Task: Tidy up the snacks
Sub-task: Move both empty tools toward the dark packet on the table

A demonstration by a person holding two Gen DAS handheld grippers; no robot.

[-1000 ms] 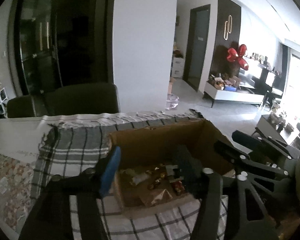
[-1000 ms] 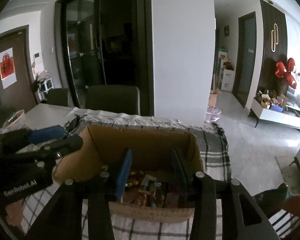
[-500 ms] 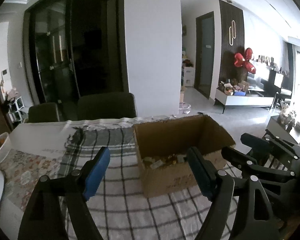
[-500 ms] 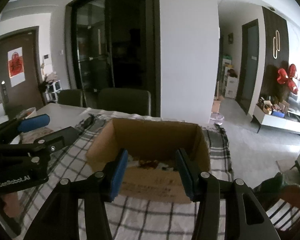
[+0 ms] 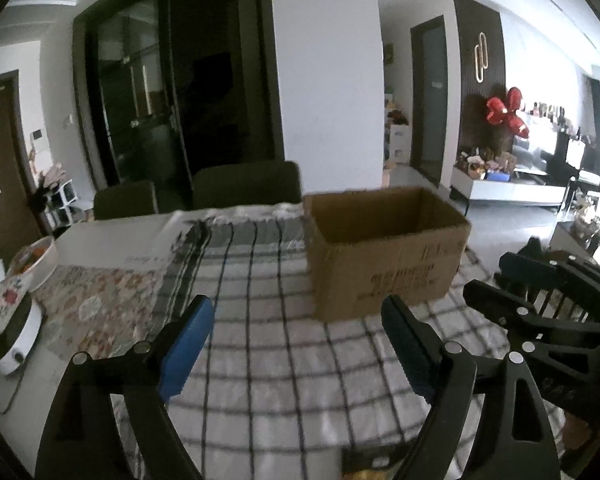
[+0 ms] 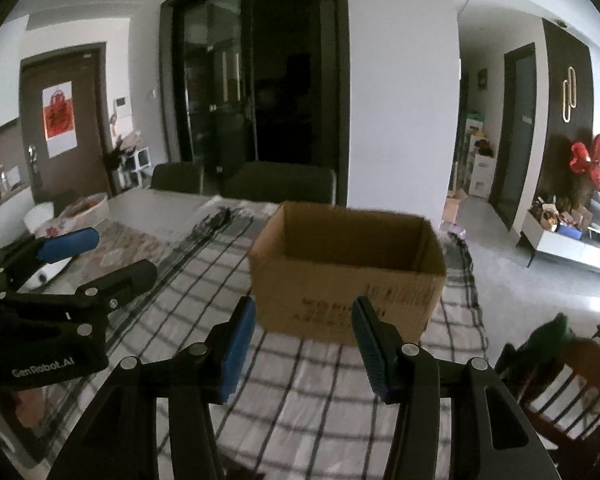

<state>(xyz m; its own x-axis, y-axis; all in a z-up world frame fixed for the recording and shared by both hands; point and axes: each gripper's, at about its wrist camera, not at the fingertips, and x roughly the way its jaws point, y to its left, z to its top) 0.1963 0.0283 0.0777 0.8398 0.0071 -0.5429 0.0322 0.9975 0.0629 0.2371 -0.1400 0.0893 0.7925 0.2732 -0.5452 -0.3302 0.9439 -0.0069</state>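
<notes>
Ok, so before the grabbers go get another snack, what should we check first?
1. Left gripper has nothing in it: ok, its jaws have just been opening with only cloth showing between them.
2. Right gripper has nothing in it: ok, nothing between the blue pads.
3. Cardboard box upright with its top open: ok.
4. Both grippers apart from the box: ok.
5. Snacks inside the box: cannot tell, its near wall hides the bottom.
6. Checked cloth free of loose snacks: ok where visible.

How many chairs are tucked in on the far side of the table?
2: a smaller chair on the left and a wider chair beside it, behind the cardboard box. Others may be hidden.
</notes>
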